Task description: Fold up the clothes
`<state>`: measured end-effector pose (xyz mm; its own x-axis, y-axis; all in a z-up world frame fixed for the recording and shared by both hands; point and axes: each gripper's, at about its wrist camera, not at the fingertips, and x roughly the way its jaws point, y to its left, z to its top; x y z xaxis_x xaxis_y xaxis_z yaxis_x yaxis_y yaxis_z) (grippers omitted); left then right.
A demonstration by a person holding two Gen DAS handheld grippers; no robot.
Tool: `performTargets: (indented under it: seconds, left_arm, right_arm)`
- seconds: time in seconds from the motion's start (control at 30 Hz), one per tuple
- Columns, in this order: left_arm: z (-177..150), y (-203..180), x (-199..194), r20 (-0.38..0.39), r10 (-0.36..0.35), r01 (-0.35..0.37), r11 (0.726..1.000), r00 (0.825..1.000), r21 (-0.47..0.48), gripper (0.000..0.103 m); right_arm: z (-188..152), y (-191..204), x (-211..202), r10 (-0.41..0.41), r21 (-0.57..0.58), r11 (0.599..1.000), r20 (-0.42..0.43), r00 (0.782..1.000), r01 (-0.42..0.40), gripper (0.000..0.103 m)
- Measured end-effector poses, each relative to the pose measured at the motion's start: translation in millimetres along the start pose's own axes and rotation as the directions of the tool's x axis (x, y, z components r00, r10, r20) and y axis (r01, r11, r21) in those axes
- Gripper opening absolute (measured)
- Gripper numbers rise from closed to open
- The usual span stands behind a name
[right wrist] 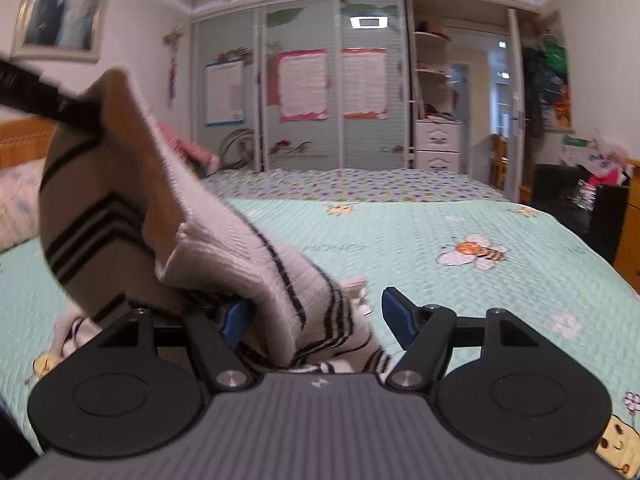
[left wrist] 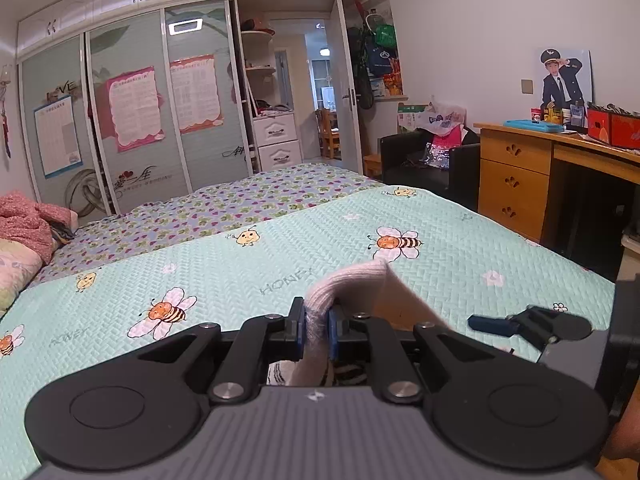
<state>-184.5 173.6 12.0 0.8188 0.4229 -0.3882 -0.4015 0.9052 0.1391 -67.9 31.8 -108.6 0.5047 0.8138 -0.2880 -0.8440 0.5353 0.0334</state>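
Note:
A white knitted garment with black stripes is lifted off the mint bee-print bedspread. My left gripper is shut on a bunched fold of it, and the cloth rises above the blue pads. In the right wrist view the same garment hangs from the upper left, where the left gripper's black body holds it up. It drapes down over the left fingertip of my right gripper, which stands open; the right pad is clear of the cloth. That open gripper also shows low at the right.
A purple heart-print sheet covers the far half of the bed. A pink blanket pile lies at the left. A wooden desk and a black armchair stand beside the bed on the right. Wardrobe doors fill the far wall.

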Motion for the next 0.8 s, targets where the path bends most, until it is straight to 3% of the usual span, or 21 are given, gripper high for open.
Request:
performTargets:
  seconds: [0.07,0.13,0.2,0.27,0.4,0.57,0.7,0.8]
  left_arm:
    - [-1,1,1,-0.002,0.01,-0.01,1.0,1.0,0.008,0.012]
    - [-4,3,2,-0.008,0.029,-0.029,1.0,1.0,0.011,0.012]
    - [-6,5,4,-0.012,0.061,-0.061,0.998,0.998,0.015,0.012]
    - [-9,7,6,-0.017,0.093,-0.093,0.996,0.996,0.018,0.012]
    - [-1,20,5,-0.007,0.143,-0.143,0.99,0.99,-0.012,0.011]
    - [45,35,-23,0.125,0.195,-0.195,0.981,0.973,-0.014,0.011]
    - [103,43,-57,0.261,0.236,-0.251,0.968,0.936,0.026,0.011]
    - [147,50,-87,0.37,0.262,-0.296,0.955,0.891,0.035,0.011]
  right_arm:
    - [-4,4,4,0.017,-0.007,1.0,-0.006,1.0,-0.017,0.066]
    - [-4,9,9,0.031,-0.007,0.999,-0.02,0.999,-0.031,0.052]
    - [0,11,11,0.04,0.0,0.999,-0.035,0.999,-0.04,0.011]
    - [7,13,10,0.046,0.006,0.999,-0.04,0.998,-0.045,0.009]
    - [52,12,3,0.026,-0.016,1.0,0.044,0.999,-0.026,0.009]
    - [139,15,-7,0.028,-0.079,0.997,0.203,0.979,-0.012,0.009]
    - [216,17,-26,0.044,-0.112,0.994,0.346,0.937,-0.005,0.008]
    - [268,19,-44,0.05,-0.131,0.991,0.457,0.888,0.012,0.006]
